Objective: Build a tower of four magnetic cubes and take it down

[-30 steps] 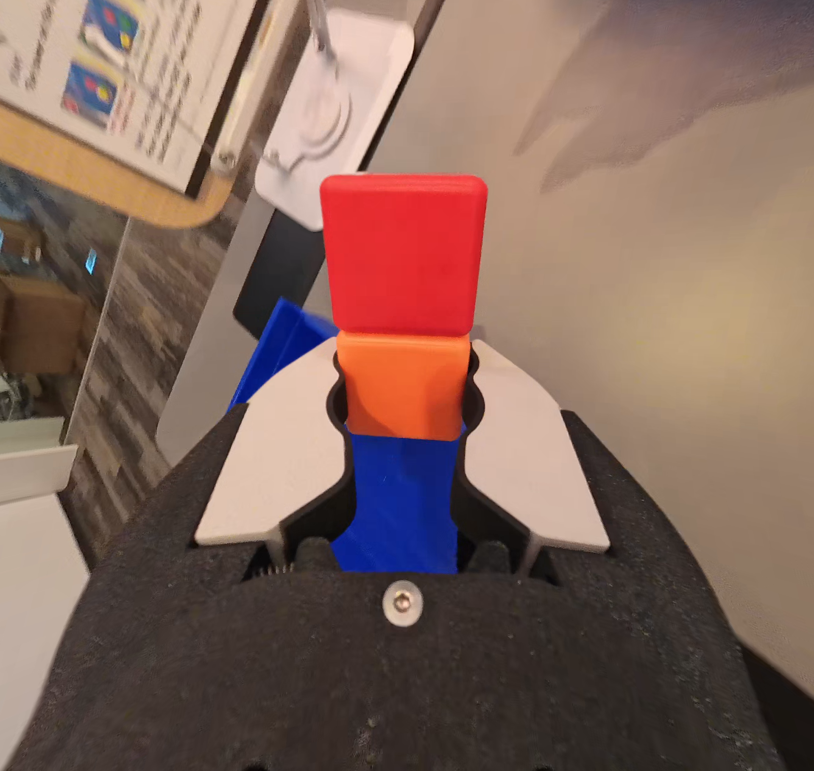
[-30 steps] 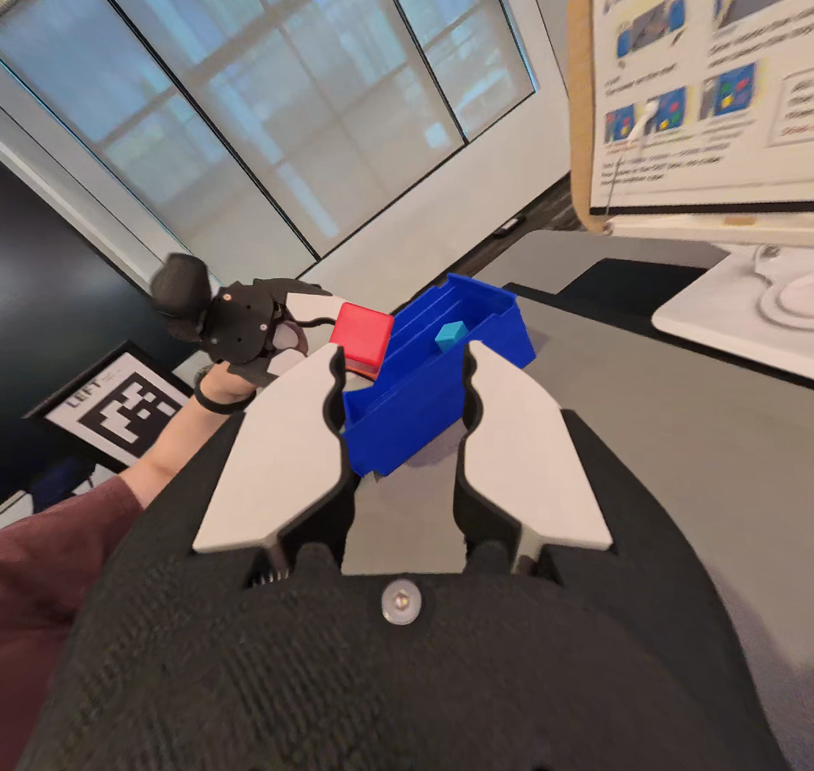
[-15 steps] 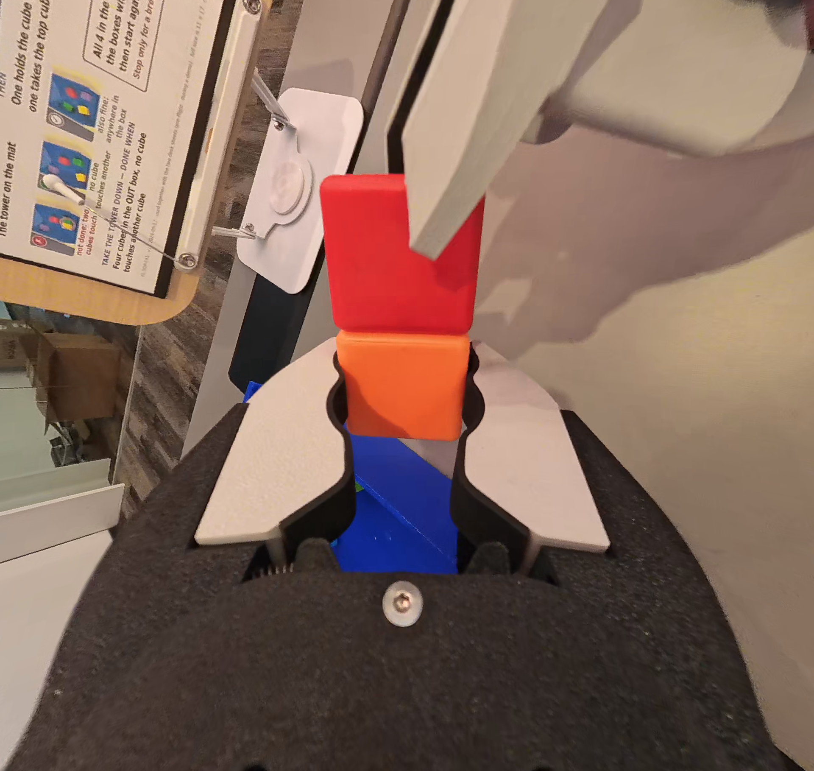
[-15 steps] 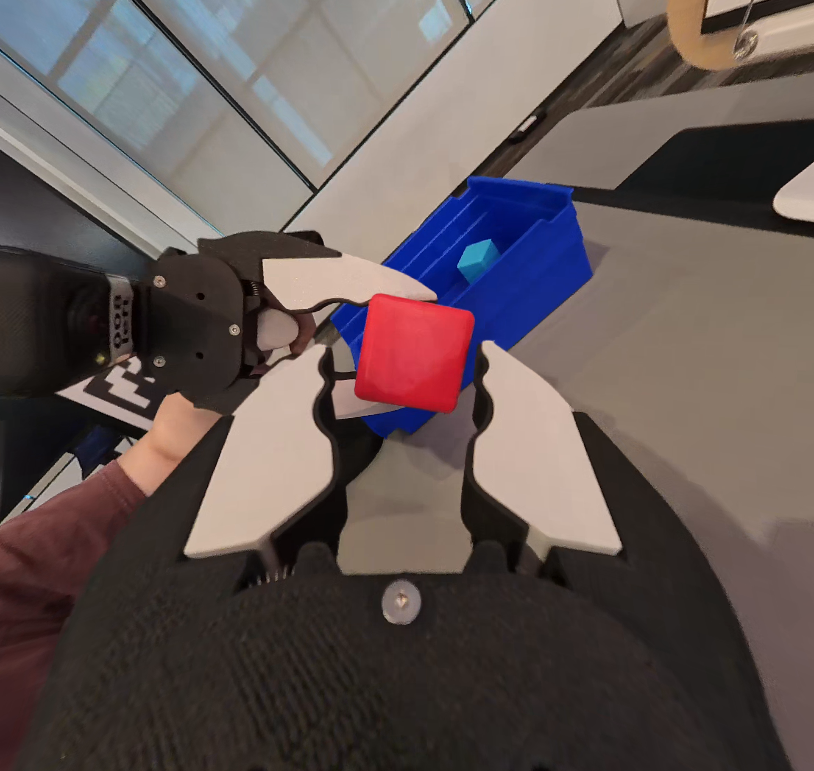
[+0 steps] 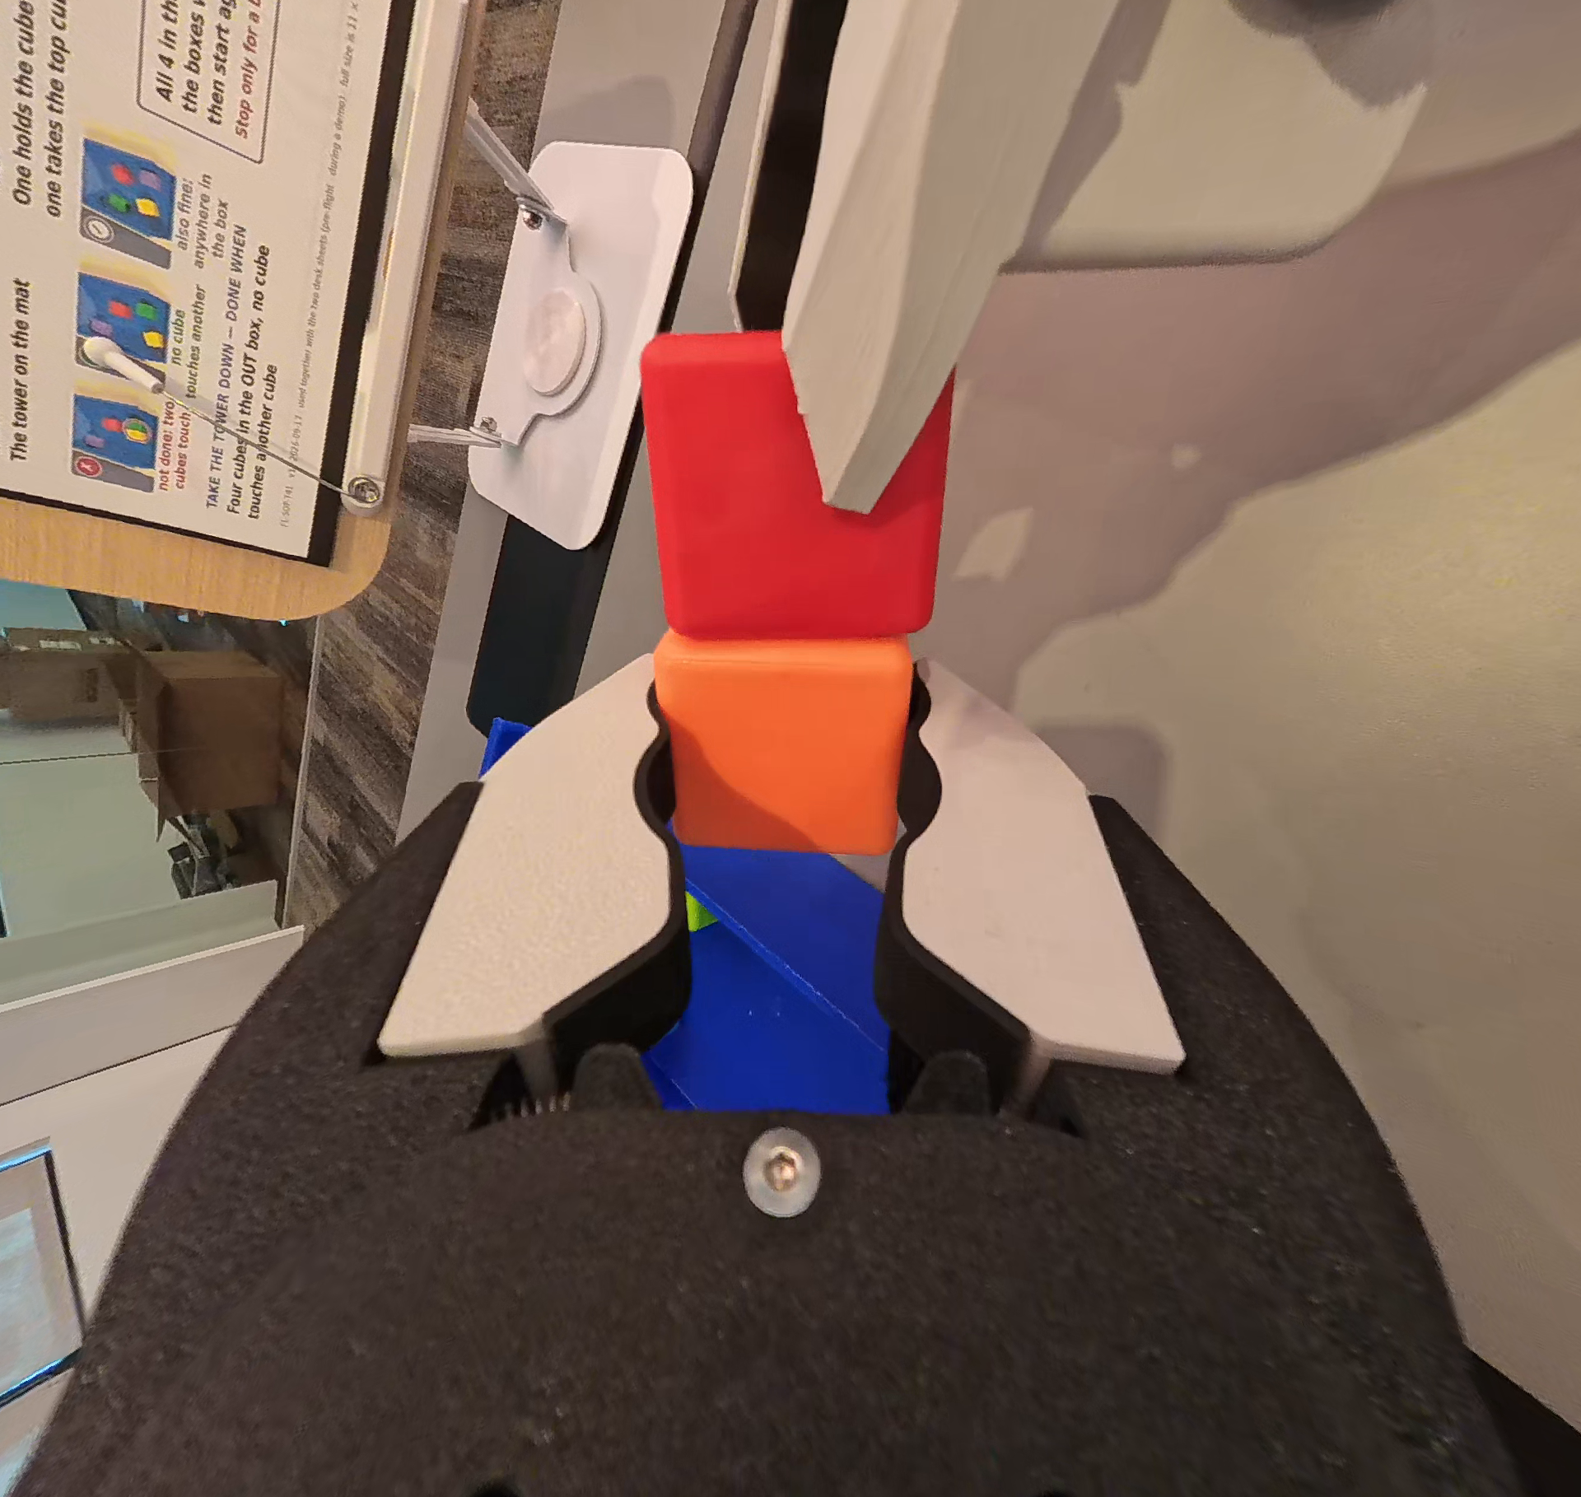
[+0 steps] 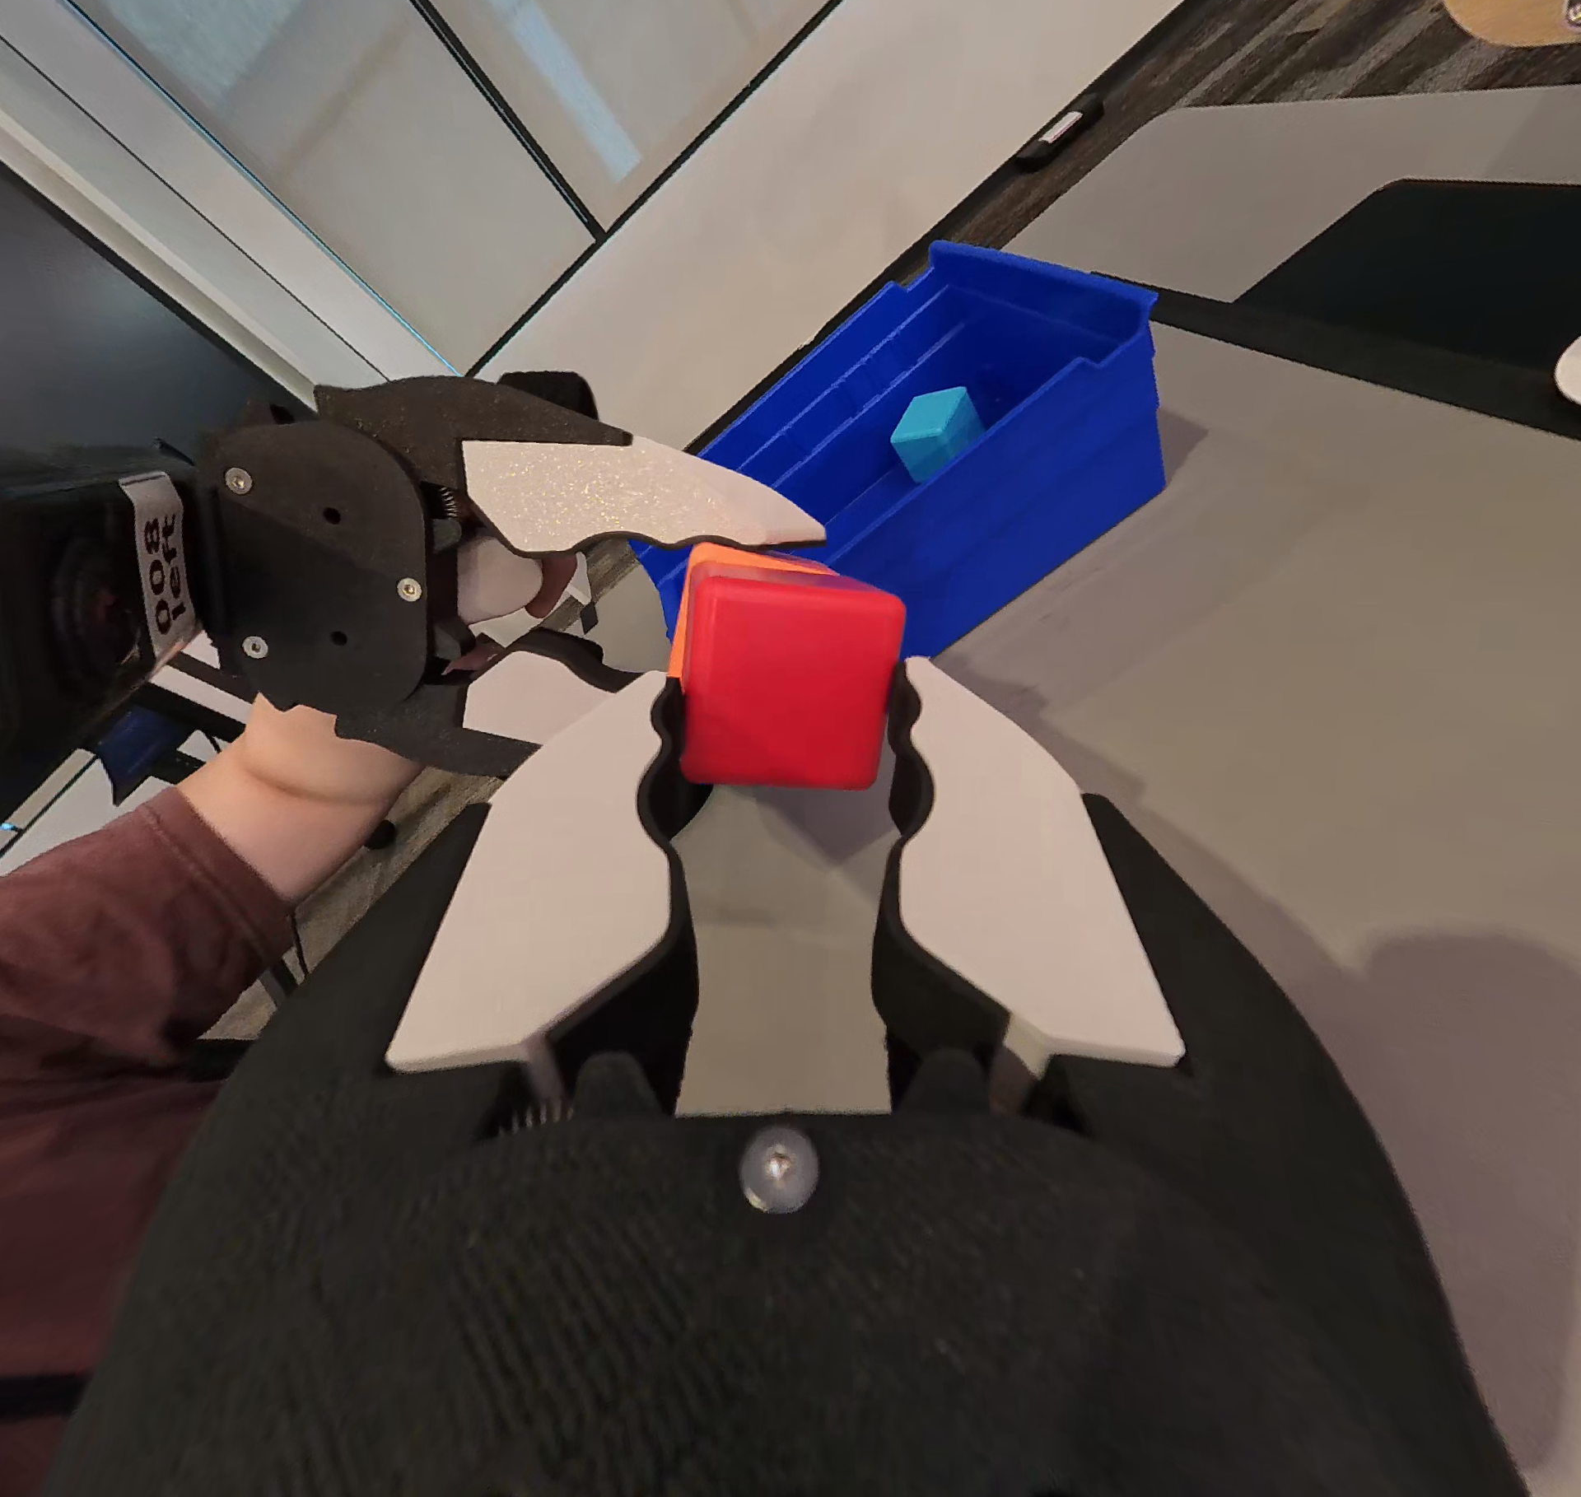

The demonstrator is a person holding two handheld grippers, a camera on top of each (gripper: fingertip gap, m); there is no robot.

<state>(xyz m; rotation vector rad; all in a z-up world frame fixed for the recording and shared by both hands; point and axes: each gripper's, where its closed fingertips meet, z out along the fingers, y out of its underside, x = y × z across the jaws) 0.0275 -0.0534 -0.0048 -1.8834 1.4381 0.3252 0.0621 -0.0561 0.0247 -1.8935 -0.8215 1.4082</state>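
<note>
My left gripper (image 5: pixel 783 677) is shut on an orange cube (image 5: pixel 783 742), held in the air above a blue bin (image 5: pixel 770 994). A red cube (image 5: pixel 753 515) sticks to the orange cube's far face. In the right wrist view my right gripper (image 6: pixel 783 682) is shut on the red cube (image 6: pixel 791 686), one fingertip on each side. The orange cube (image 6: pixel 727 562) shows just behind it, held by the left gripper (image 6: pixel 710 600). One of the right gripper's fingers (image 5: pixel 898 258) reaches down over the red cube in the left wrist view.
The blue bin (image 6: pixel 984 540) stands on the grey table (image 6: pixel 1283 729) and holds a teal cube (image 6: pixel 937 434). A bit of green (image 5: pixel 700 913) shows inside it. An instruction board (image 5: pixel 214 215) on a white stand (image 5: pixel 590 327) is beyond. A sleeved arm (image 6: pixel 103 943) holds the left gripper. The gap from one gripper's tips to the other's is roughly 5 cm.
The right gripper moved in from open and apart, straddled the red cube, and has closed on it. The left gripper keeps holding the orange cube over the bin.
</note>
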